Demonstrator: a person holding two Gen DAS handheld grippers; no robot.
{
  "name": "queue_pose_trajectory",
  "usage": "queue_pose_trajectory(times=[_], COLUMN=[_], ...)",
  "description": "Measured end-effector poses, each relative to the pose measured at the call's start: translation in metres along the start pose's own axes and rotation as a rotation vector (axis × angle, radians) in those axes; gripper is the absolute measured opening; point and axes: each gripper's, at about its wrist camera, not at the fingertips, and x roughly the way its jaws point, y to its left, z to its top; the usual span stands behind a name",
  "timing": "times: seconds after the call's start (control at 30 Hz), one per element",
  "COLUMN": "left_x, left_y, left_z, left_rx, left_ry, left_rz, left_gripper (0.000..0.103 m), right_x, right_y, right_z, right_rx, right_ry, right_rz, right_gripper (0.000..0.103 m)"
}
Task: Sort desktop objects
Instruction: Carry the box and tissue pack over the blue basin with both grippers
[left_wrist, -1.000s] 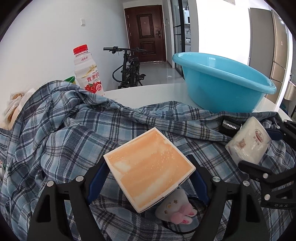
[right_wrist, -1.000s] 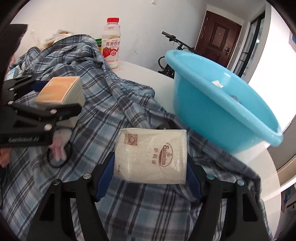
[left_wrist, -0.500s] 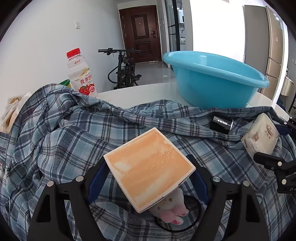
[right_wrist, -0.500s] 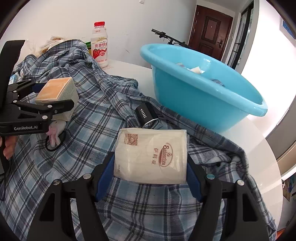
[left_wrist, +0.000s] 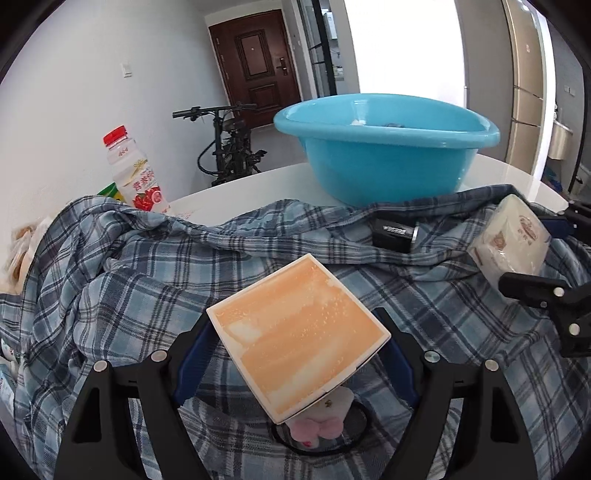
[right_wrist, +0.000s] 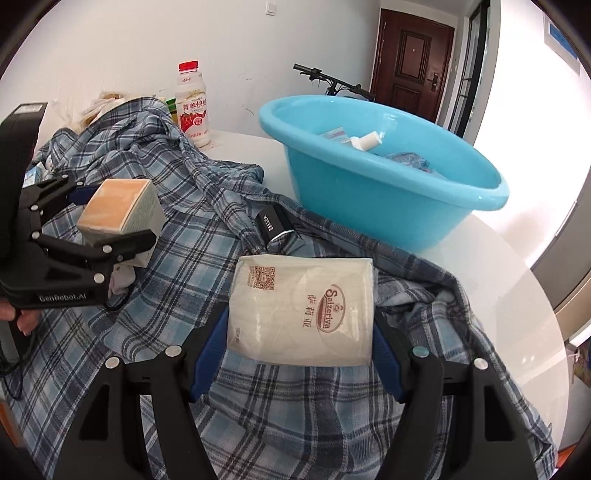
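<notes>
Box (left_wrist: 299, 336) sits clamped in the left gripper (left_wrist: 295, 339) above the plaid shirt (left_wrist: 129, 280); tissue pack (right_wrist: 303, 310) is gripped by the right gripper (right_wrist: 301, 332); carry both over the basin (right_wrist: 388, 192) rim, release 1 at a time, grips level.

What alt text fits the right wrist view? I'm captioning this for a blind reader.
The right gripper holds a tissue pack above a plaid shirt spread on a white table. At left, the left gripper holds an orange-topped box; behind sits a blue basin with items inside.
</notes>
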Motion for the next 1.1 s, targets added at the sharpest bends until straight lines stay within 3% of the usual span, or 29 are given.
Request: queue_pose_trajectory(times=[0.57, 1.1], left_x=[-0.038, -0.028], left_y=[-0.050, -0.066], left_z=[0.040, 0.081], left_rx=[0.101, 0.060], left_ry=[-0.060, -0.087], left_rz=[-0.014, -0.063], left_gripper=[0.083, 0.083], right_x=[-0.036, -0.071], right_y=[-0.007, -0.043], right_z=[0.001, 0.022], right_rx=[0.010, 0.062], right_ry=[-0.084, -0.152], right_rz=[-0.015, -0.088], right_gripper=[0.069, 0.070])
